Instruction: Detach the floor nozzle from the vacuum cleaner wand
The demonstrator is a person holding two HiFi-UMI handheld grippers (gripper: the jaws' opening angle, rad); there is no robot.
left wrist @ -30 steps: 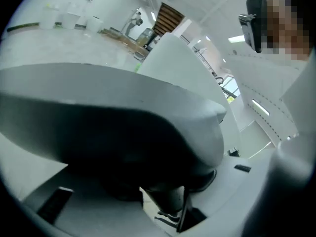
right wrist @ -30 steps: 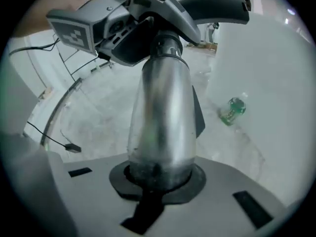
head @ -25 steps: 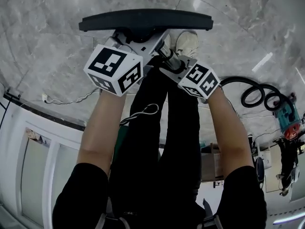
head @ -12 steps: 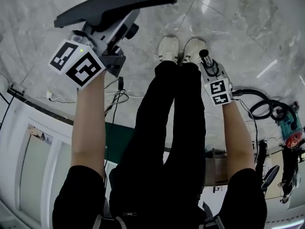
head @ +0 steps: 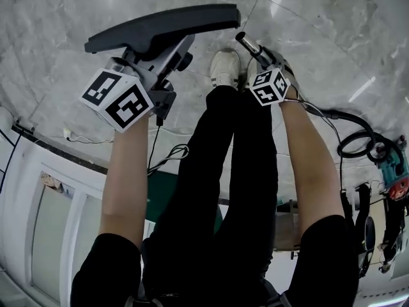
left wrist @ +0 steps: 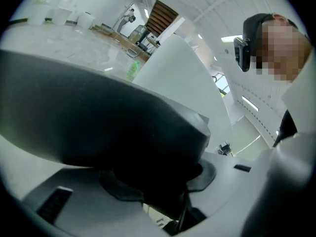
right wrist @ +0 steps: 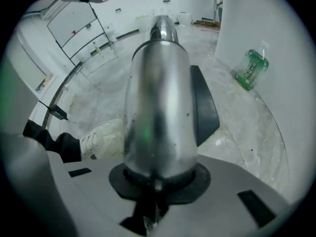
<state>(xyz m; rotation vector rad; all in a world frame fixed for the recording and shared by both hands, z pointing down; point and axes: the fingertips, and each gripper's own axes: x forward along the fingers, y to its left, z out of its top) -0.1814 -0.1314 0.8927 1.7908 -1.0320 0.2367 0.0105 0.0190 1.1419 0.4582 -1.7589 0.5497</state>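
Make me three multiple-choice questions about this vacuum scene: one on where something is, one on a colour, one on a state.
1. Where is the floor nozzle?
A. In the left gripper
B. Flat on the floor
C. Leaning on a wall

2. What colour is the wand?
A. Red
B. Silver
C. Yellow

3. How do nozzle and wand stand?
A. Joined
B. Apart
C. Taped together

Answers:
1 A: the dark nozzle sits between that gripper's jaws.
2 B: shiny metal, clamped by the right gripper.
3 B: bare floor shows between them.
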